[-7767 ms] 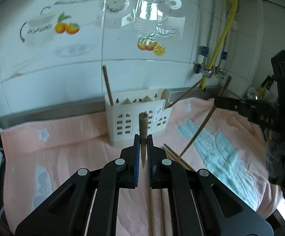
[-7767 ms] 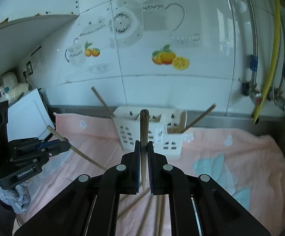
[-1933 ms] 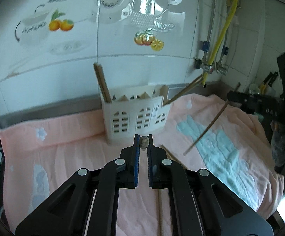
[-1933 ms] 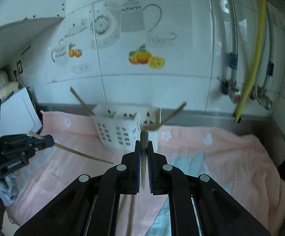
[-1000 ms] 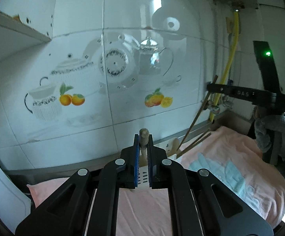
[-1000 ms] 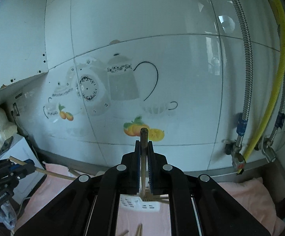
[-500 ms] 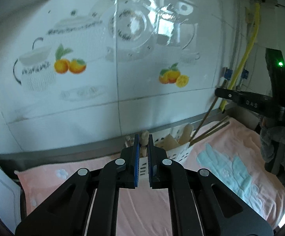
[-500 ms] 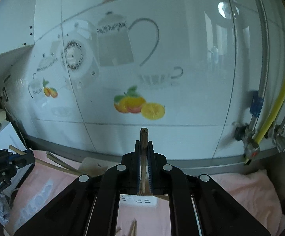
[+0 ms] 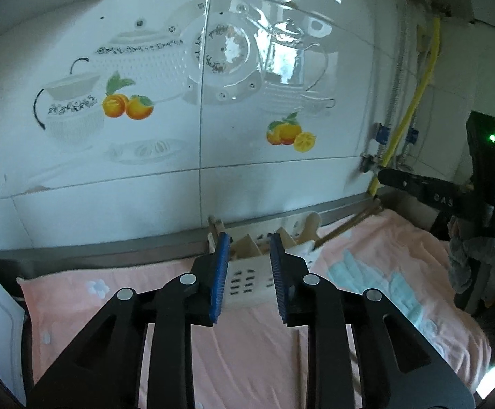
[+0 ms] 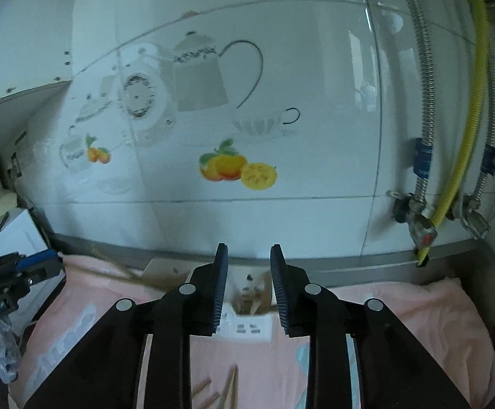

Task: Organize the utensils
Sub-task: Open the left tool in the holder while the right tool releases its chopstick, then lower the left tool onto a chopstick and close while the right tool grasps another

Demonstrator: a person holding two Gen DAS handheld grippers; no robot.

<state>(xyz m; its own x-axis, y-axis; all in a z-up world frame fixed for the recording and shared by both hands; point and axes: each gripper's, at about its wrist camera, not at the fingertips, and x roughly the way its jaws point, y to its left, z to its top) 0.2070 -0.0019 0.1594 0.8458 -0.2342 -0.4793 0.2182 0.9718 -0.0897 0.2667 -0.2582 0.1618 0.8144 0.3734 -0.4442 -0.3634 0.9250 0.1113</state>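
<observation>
A white slotted utensil holder [image 9: 247, 277] stands on the pink towel by the wall, with wooden chopsticks [image 9: 346, 226] leaning out of it. My left gripper [image 9: 249, 272] is open and empty, just above and in front of the holder. My right gripper [image 10: 249, 289] is open and empty over the holder's right compartment [image 10: 250, 303], where chopstick ends show. Loose chopsticks lie on the towel in the left wrist view [image 9: 297, 358] and in the right wrist view [image 10: 228, 390]. Each gripper appears at the edge of the other's view: the right [image 9: 418, 184], the left [image 10: 15, 279].
The tiled wall [image 9: 213, 136] with teapot and fruit pictures rises right behind the holder. A yellow hose [image 10: 465, 119] and metal pipes with valves [image 10: 421, 225] hang at the right. The pink towel [image 9: 111, 289] covers the counter. A white appliance [image 10: 8, 235] stands at the left.
Both grippers have opened and let go of their chopsticks, which now sit in the holder. Both were shut on a chopstick half a second ago.
</observation>
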